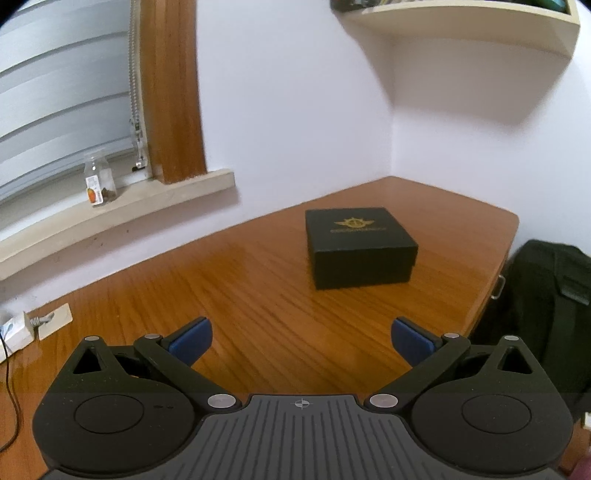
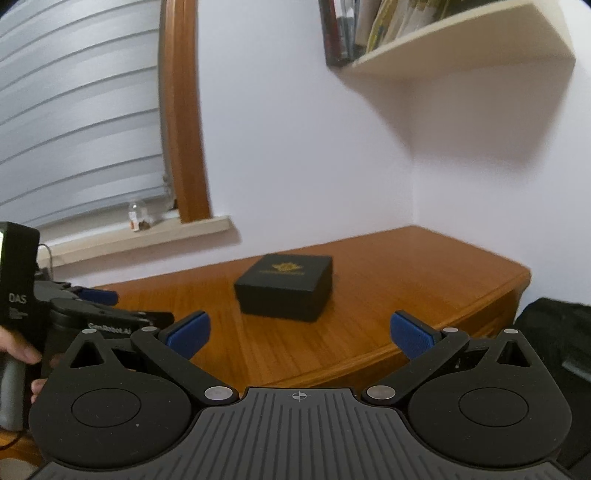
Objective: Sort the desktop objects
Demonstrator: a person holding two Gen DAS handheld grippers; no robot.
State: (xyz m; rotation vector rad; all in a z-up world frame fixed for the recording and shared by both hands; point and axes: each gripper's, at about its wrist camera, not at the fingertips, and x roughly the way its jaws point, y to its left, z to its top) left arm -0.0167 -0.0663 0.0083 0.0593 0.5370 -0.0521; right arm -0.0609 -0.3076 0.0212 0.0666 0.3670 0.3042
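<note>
Blue pads tip both of our grippers, and each pair stands spread wide with nothing between them: the left gripper (image 1: 301, 341) hangs over the near part of the wooden desk (image 1: 240, 295), and the right gripper (image 2: 299, 338) hovers just off the desk's front edge. In the right wrist view we also see the left gripper's black body at the far left, with a hand (image 2: 22, 354) wrapped round its grey handle. Ahead of both grippers, well apart from either, sits the black box (image 1: 360, 247) with a gold emblem on its closed lid, resting flat on the desk toward the far corner where two white walls meet. To the right of the desk we make out a dark bag (image 1: 546, 314). Further back on the left, a small clear jar (image 1: 99, 181) stands on the pale windowsill (image 1: 147, 206) below the slatted blinds (image 1: 62, 92). Highest and farthest, a cream wall shelf (image 2: 461, 44) carries upright books (image 2: 343, 29).
</note>
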